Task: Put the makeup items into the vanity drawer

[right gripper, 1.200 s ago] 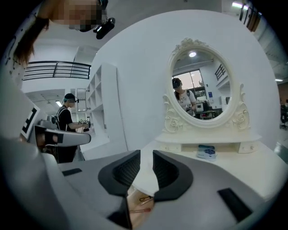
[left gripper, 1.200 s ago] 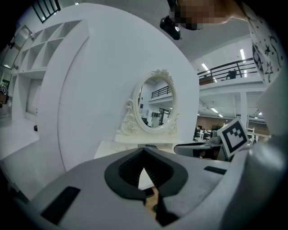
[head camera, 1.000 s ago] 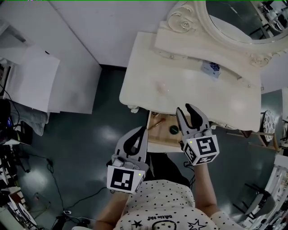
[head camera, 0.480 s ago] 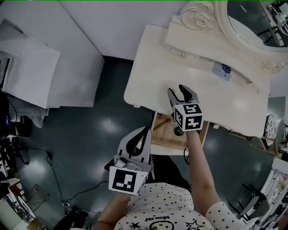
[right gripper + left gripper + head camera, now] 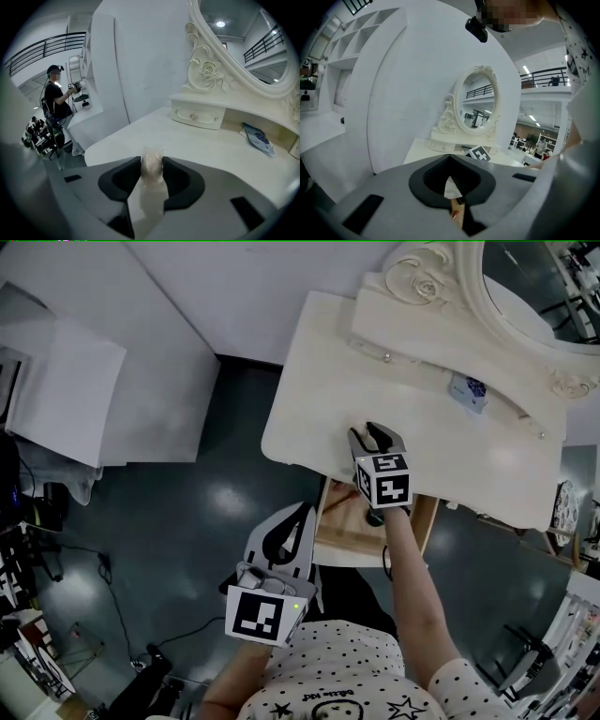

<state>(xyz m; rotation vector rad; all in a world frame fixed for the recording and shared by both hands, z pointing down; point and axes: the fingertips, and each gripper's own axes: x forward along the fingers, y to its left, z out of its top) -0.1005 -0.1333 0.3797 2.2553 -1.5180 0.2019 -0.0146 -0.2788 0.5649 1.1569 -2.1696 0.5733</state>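
The cream vanity table has its wooden drawer pulled out below the front edge. My right gripper rests low over the tabletop near that edge. Its jaws have just been closing, and a small pale item in clear wrap sits between them with a pad against each side. A green round item and a thin wooden stick lie in the drawer. My left gripper hangs in front of the drawer, near my body, shut and empty. Through the slit below its tips I see the drawer's edge.
An ornate oval mirror stands at the vanity's back above a small knobbed drawer. A small blue-printed packet lies on the shelf beneath it. White panels stand to the left over a dark floor. A person stands far off.
My right gripper left the open drawer and came down on the tabletop, around the pale wrapped item. The left gripper has barely shifted.
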